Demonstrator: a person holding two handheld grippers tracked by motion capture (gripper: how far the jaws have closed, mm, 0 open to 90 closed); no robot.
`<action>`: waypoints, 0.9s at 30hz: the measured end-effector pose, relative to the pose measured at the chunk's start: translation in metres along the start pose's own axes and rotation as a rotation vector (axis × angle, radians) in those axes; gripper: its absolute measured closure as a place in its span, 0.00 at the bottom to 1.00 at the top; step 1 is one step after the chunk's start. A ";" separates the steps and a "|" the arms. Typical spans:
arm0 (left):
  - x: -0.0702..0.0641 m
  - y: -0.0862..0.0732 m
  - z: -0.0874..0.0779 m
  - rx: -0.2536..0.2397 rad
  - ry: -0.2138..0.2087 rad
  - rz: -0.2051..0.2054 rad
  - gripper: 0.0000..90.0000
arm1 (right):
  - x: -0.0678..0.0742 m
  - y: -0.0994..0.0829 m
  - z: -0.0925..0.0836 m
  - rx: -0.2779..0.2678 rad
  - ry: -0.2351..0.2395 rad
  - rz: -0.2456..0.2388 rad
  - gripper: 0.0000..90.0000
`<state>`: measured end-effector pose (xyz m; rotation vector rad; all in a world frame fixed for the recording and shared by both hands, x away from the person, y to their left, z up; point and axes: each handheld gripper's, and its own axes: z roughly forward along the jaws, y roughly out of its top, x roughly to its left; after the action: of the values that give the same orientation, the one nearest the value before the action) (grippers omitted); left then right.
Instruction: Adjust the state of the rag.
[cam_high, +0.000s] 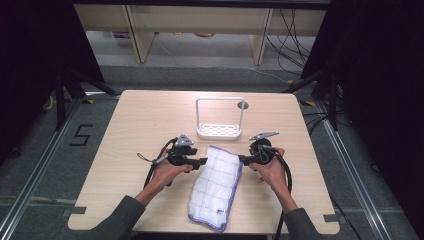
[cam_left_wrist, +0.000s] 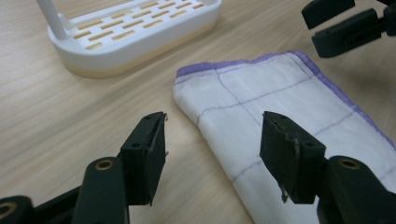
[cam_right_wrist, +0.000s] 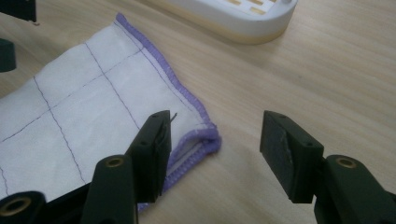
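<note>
A folded white cloth (cam_high: 216, 187) with purple hem and thin grid lines lies on the wooden table, running from the centre toward the near edge. My left gripper (cam_high: 202, 161) hovers at its far left corner with jaws open; in the left gripper view (cam_left_wrist: 212, 140) the cloth's (cam_left_wrist: 261, 93) folded edge lies between the jaws, untouched. My right gripper (cam_high: 242, 160) is at the far right corner, also open. In the right gripper view (cam_right_wrist: 215, 140) the hemmed corner of the cloth (cam_right_wrist: 84, 107) lies between the jaws, and neither pad presses on it.
A white slotted rack (cam_high: 219, 131) with a tall hoop handle stands just beyond the cloth, also seen close by (cam_left_wrist: 135, 32) (cam_right_wrist: 243, 16). A small dark round mark (cam_high: 243, 105) sits behind it. Bare tabletop (cam_high: 135, 130) lies left and right.
</note>
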<state>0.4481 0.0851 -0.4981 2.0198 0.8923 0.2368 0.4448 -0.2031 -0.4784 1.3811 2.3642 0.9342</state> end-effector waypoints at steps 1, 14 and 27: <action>0.002 0.002 0.003 0.001 -0.008 -0.008 0.45 | 0.000 0.000 -0.001 0.034 0.005 0.002 0.48; 0.017 0.016 0.032 0.014 -0.008 -0.023 0.46 | 0.005 0.001 0.010 0.041 -0.002 -0.012 0.49; 0.011 0.026 0.049 0.042 0.002 -0.002 0.45 | 0.007 -0.004 0.020 0.061 -0.022 -0.028 0.49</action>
<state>0.4921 0.0514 -0.5085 2.0573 0.9068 0.2205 0.4484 -0.1905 -0.4960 1.3691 2.4082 0.8423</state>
